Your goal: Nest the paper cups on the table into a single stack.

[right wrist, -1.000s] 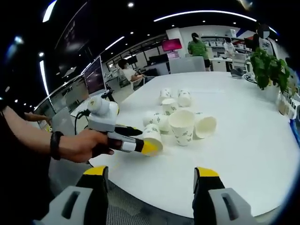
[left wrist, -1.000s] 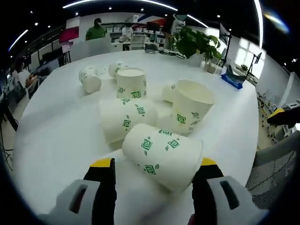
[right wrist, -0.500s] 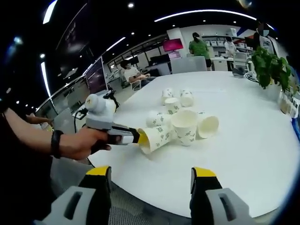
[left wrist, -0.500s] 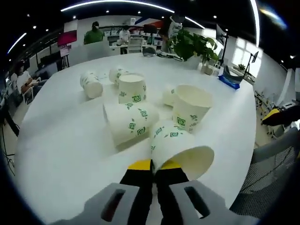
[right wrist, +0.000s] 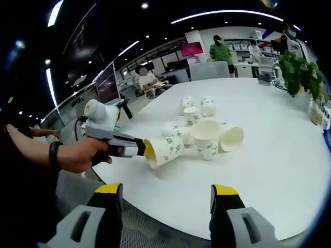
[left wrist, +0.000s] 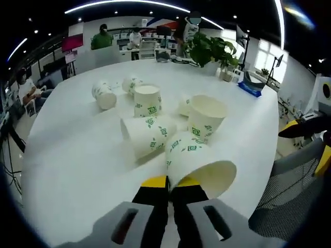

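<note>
Paper cup rim-pinched in left tongs; right tongs agape.

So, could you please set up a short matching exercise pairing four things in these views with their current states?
Things:
1. left gripper
2. right gripper
3. held cup
4. tall cup

States:
a. upright, mouth up
b. jaws apart, nothing between
c. lifted, mouth towards the camera
d. shut on a cup's rim

Pairs: 1-d, 2-b, 3-c, 4-a
</note>
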### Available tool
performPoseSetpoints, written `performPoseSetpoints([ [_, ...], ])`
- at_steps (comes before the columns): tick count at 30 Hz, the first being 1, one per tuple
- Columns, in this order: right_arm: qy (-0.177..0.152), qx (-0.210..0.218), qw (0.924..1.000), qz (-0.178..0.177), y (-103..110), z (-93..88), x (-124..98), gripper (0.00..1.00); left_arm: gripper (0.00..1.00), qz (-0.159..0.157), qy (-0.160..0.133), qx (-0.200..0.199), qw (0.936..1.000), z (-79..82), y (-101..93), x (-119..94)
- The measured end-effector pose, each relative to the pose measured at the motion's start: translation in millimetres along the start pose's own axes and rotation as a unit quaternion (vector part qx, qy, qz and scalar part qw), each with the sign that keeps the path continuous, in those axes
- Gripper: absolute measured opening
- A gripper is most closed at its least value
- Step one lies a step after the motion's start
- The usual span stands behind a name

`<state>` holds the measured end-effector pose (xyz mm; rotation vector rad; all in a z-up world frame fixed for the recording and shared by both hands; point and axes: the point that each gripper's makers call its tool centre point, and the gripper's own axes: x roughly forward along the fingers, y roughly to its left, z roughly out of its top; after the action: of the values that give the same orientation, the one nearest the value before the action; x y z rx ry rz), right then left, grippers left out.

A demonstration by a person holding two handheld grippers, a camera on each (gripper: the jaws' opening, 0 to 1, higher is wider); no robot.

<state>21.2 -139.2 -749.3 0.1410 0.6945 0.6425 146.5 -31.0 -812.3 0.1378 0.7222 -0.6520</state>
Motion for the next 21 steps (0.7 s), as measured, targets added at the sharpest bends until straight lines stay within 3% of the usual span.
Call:
performPoseSetpoints([
  [21,0.000,0.000,1.0000,0.003,2.9,0.2,-0.7,0.69,0.00,-0.001,0.005,0.011,0.9999,4.4,4.1,-2.5],
])
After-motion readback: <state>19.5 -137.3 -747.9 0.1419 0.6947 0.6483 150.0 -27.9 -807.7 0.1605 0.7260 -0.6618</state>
